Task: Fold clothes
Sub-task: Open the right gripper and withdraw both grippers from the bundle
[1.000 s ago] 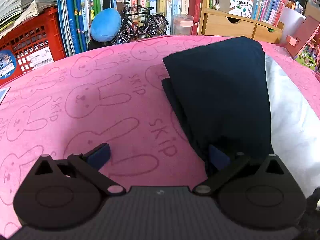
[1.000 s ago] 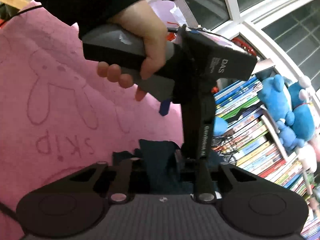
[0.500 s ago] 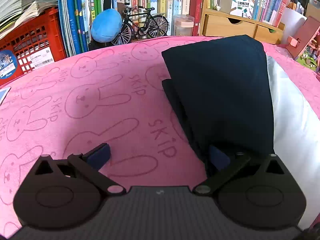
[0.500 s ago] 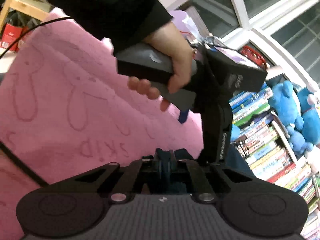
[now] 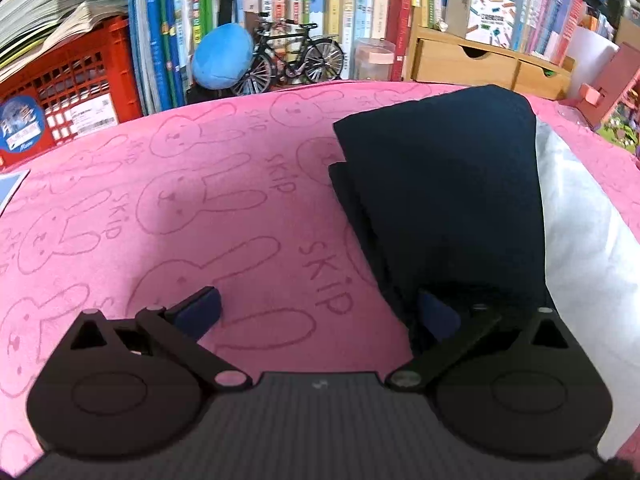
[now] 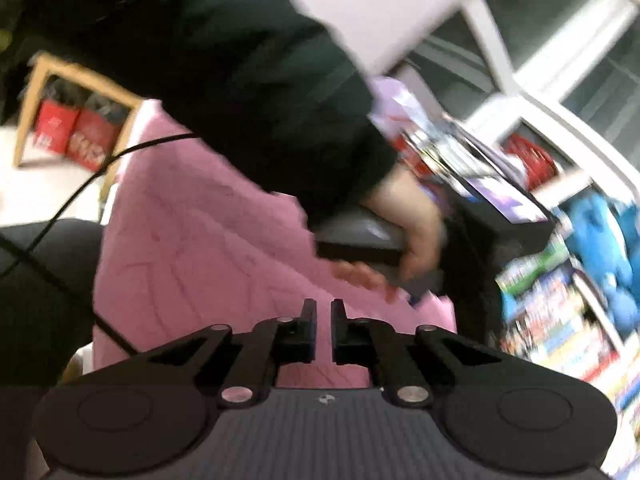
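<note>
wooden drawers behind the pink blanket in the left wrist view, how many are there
2. One wooden drawer with a curved notch sits left in the organizer; a second drawer is beside it on the right. More may be hidden behind the dark folded garment.

I saw a packed bookshelf point(image 5: 360, 0) behind the pink rabbit-print cover point(image 5: 160, 200), a red crate point(image 5: 68, 92) and wooden drawers point(image 5: 480, 64); white-framed windows point(image 6: 560, 80) stood beyond, blurred.

Domestic room, likely a study or bedroom: crowded bookshelves point(image 5: 360, 4), plush toys point(image 6: 612, 248), model bicycle point(image 5: 292, 56), rabbit-print pink blanket point(image 5: 180, 208).
</note>
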Demonstrator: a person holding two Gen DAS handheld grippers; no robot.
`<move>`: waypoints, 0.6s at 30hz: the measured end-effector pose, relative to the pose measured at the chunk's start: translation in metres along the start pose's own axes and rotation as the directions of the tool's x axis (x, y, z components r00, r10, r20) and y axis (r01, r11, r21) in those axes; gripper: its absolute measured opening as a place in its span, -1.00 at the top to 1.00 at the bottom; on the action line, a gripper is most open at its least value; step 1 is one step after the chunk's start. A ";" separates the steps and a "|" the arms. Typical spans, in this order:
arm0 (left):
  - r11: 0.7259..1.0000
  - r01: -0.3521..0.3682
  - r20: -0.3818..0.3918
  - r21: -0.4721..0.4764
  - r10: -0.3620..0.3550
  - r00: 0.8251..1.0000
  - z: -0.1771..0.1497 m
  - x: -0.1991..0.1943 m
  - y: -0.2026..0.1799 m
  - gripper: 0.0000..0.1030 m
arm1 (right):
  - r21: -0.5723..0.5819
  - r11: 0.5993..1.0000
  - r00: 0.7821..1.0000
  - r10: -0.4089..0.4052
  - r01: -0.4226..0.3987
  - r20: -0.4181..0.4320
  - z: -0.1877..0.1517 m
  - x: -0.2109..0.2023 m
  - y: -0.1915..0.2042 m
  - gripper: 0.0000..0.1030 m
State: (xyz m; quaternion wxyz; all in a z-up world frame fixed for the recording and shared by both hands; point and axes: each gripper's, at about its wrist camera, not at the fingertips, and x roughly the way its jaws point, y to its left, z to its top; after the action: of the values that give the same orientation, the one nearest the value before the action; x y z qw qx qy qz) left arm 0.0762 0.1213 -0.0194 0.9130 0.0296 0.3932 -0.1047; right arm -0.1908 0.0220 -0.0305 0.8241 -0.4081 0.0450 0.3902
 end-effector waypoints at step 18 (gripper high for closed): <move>0.997 -0.065 0.186 0.047 0.055 0.981 -0.053 -0.092 -0.047 -1.00 | 0.204 0.952 0.960 -0.183 0.227 -0.213 -0.064 -0.039 -0.041 -0.18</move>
State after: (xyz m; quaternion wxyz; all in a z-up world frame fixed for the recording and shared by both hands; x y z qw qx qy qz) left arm -0.0333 0.0978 0.0126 0.9470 0.0558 0.3031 -0.0899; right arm -0.1744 -0.0620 -0.0318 0.8933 -0.3495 0.1255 0.2534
